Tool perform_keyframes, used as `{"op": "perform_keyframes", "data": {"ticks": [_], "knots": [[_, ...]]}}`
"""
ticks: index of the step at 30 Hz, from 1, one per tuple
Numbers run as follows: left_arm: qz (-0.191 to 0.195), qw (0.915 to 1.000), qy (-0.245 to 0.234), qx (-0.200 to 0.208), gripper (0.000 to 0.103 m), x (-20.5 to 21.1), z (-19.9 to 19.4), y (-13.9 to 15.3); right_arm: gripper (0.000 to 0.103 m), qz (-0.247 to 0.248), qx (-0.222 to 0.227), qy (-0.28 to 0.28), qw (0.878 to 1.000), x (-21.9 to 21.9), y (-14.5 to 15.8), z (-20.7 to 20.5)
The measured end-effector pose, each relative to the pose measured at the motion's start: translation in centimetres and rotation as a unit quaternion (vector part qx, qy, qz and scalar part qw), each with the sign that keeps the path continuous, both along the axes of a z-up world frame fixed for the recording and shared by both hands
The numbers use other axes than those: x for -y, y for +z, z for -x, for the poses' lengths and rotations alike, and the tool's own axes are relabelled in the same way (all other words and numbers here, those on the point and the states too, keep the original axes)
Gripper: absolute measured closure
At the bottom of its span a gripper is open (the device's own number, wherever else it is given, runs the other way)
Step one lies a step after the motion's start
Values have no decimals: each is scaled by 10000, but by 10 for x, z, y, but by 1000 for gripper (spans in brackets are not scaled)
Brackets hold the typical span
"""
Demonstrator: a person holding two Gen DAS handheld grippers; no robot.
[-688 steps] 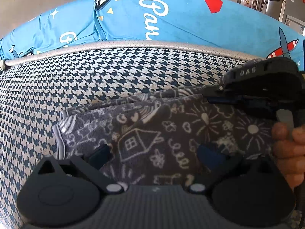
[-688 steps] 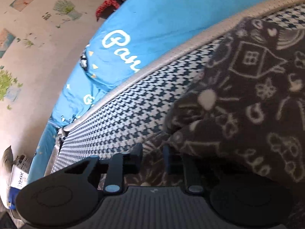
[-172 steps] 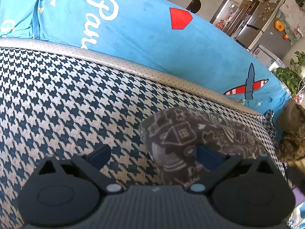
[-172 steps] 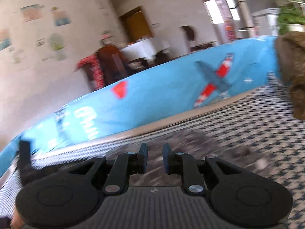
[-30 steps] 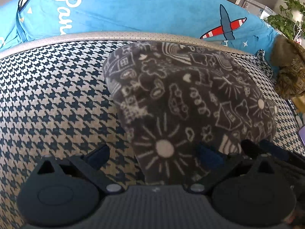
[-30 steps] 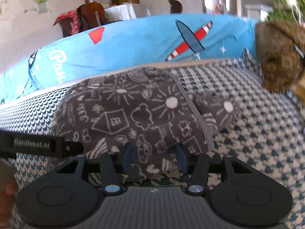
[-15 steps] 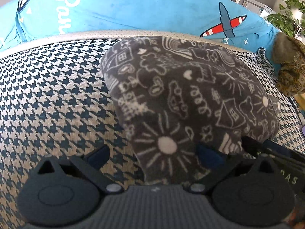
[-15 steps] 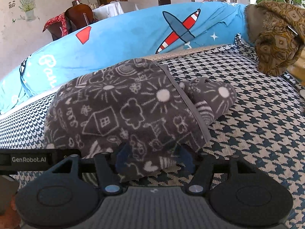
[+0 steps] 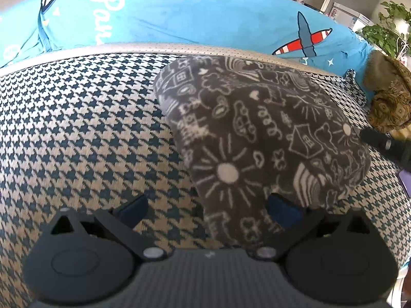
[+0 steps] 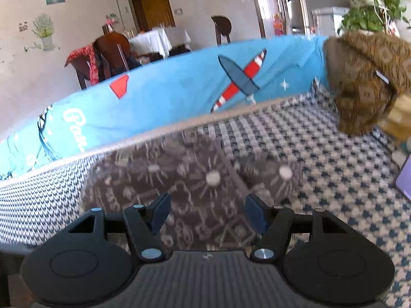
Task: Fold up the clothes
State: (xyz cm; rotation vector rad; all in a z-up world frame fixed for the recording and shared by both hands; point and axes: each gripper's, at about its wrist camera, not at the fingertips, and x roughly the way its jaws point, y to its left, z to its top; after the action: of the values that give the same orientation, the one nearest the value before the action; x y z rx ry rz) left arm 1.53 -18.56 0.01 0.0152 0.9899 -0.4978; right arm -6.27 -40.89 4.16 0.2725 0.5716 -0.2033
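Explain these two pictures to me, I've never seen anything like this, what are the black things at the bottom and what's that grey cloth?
No robot here: a person holds a two-finger gripper in each hand, and each gripper carries a wide-angle camera looking forward along its fingers. The black shapes at the bottom of each picture are the gripper's own body.

One picture looks out from the left gripper, the other from the right gripper, which looks blurred.

The grey cloth is a folded garment printed with white doodles of suns and houses. It lies on a houndstooth cushion, with a blue cover behind and a brown furry thing at the far end.

Nothing is held. The left gripper's jaws stand wide apart, with the garment's near corner lying between them. The right gripper's jaws have just been opening and stand apart above the garment, not pinching it.
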Motion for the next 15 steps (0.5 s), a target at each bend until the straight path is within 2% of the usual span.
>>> {"op": "perform_keyframes", "data": {"ticks": [4,7,15], "knots": [[-26,10000,5,-13,0,-1,2,-4,38,65,237,68,9997,2,10,-7],[-55,10000,-1,-18,0,0,3,-7,38,-91,410,238,9988,7,11,-19],[-58,10000,-10,-15,0,-1,5,-8,38,-243,579,516,9967,6,4,-63]]}}
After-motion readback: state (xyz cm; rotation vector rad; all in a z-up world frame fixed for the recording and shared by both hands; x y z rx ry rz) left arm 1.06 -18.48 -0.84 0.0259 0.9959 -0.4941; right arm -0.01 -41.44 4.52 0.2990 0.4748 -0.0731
